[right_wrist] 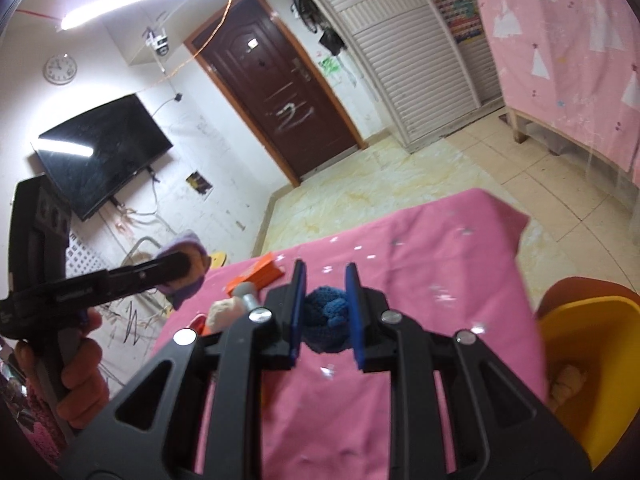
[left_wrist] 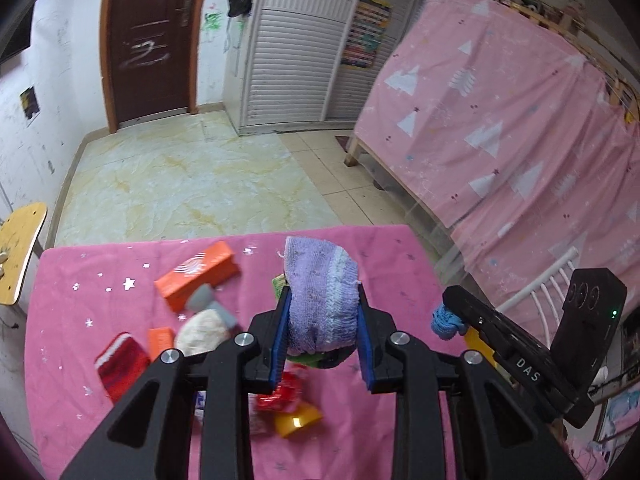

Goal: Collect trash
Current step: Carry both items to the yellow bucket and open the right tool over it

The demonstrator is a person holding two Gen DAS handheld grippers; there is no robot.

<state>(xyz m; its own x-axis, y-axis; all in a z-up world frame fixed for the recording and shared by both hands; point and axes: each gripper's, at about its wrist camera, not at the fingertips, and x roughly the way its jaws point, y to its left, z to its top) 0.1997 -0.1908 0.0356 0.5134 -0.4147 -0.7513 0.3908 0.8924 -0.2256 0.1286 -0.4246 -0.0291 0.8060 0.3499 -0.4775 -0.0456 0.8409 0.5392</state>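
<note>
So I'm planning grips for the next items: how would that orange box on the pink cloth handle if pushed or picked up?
The orange box looks like stiff card with flat faces, so it would probably slide rather than roll. It seems light for its size. The pink cloth may bunch under a push.

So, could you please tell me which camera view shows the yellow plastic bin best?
The right wrist view: the yellow plastic bin fills its lower right corner, with its open rim and a pale item inside visible. The left wrist view shows only a yellow sliver behind the right gripper, which hides the rest.
</note>
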